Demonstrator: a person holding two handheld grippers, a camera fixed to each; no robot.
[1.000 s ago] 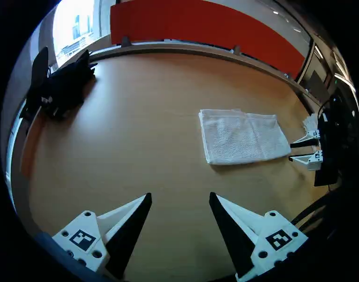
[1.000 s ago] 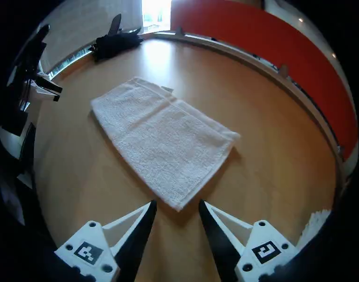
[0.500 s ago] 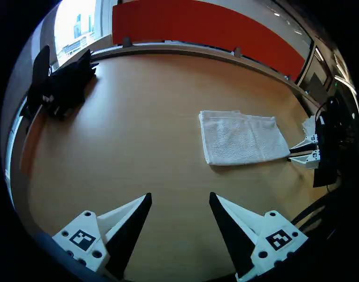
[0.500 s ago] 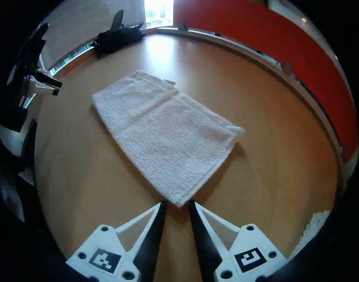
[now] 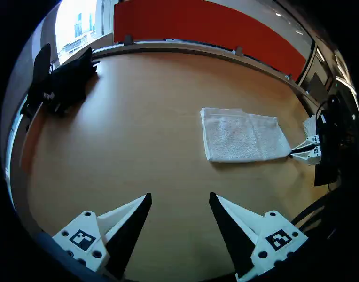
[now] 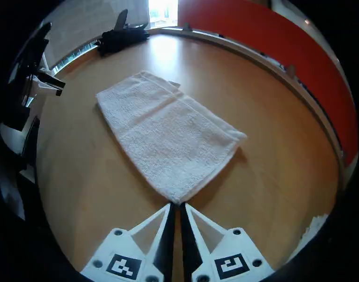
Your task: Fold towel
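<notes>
Right gripper [image 6: 177, 206] fingers were pressed nearly together, apparently pinching the near corner of the towel [image 6: 167, 141] lying flat mid-counter [image 6: 273, 155], left gripper [image 5: 179, 195] fingers spread well apart from it, so I judged next: lift that corner across.
</notes>
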